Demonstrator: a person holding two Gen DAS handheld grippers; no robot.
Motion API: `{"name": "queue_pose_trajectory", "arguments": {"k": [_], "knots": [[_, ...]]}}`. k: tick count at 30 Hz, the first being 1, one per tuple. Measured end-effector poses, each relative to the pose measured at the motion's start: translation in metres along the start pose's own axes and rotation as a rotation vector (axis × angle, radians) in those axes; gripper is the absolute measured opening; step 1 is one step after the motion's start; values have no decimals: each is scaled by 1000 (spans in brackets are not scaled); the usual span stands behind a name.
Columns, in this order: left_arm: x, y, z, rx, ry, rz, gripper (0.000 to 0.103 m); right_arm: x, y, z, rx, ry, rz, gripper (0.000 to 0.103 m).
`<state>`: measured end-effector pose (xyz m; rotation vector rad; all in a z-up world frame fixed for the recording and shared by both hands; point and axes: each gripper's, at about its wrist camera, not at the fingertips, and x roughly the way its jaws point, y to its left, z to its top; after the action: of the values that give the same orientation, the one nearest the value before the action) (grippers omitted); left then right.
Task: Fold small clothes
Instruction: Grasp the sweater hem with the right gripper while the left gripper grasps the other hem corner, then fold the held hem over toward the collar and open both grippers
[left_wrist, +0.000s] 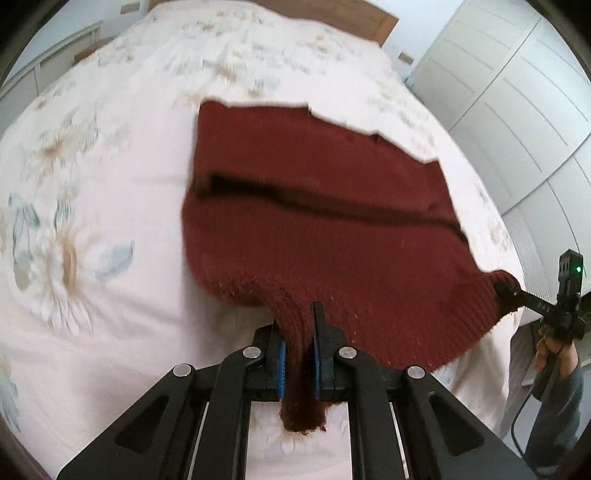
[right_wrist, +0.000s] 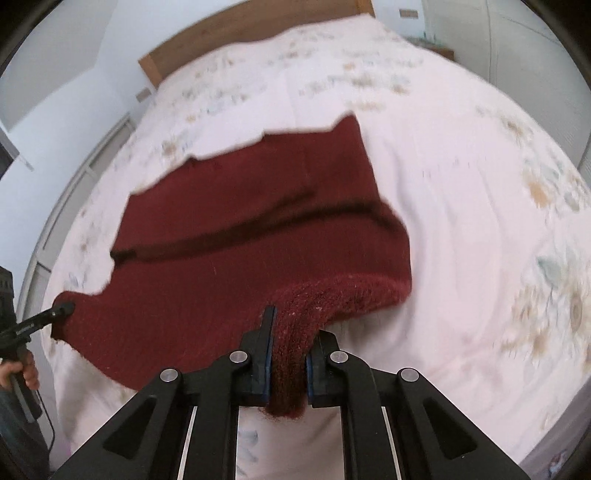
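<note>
A dark red knitted garment (left_wrist: 314, 166) lies spread on the bed, its near ribbed hem lifted off the sheet. My left gripper (left_wrist: 295, 314) is shut on the hem's near left corner, with a bunch of knit hanging down between the blue pads. In the right wrist view the same garment (right_wrist: 258, 192) shows a dark fold line across its middle. My right gripper (right_wrist: 295, 321) is shut on the near right corner of the hem. Each view also catches the other gripper pinching its corner: the right gripper (left_wrist: 506, 288) and the left gripper (right_wrist: 64, 308).
The bed (left_wrist: 92, 184) has a pale floral sheet and a wooden headboard (left_wrist: 332, 14) at the far end. A white wardrobe (left_wrist: 517, 92) stands along the right side. A person's hand (left_wrist: 554, 350) holds the right gripper's handle beyond the bed edge.
</note>
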<state>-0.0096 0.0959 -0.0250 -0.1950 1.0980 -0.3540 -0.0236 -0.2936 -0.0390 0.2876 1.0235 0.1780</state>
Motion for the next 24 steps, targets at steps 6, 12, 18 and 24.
{"name": "queue_pose_trajectory", "arguments": {"k": [6,12,18,24], "knots": [[-14,8,46,-42,-64,19,8,6,12,52,-21,-76,-18,11],[-5,17,100,-69,-105,75,8,20,21,106,-29,-140,-61,11],[12,24,143,-71,-121,131,8,41,24,149,-40,-149,-97,11],[47,32,173,-47,-81,195,9,88,18,179,-23,-67,-125,11]]}}
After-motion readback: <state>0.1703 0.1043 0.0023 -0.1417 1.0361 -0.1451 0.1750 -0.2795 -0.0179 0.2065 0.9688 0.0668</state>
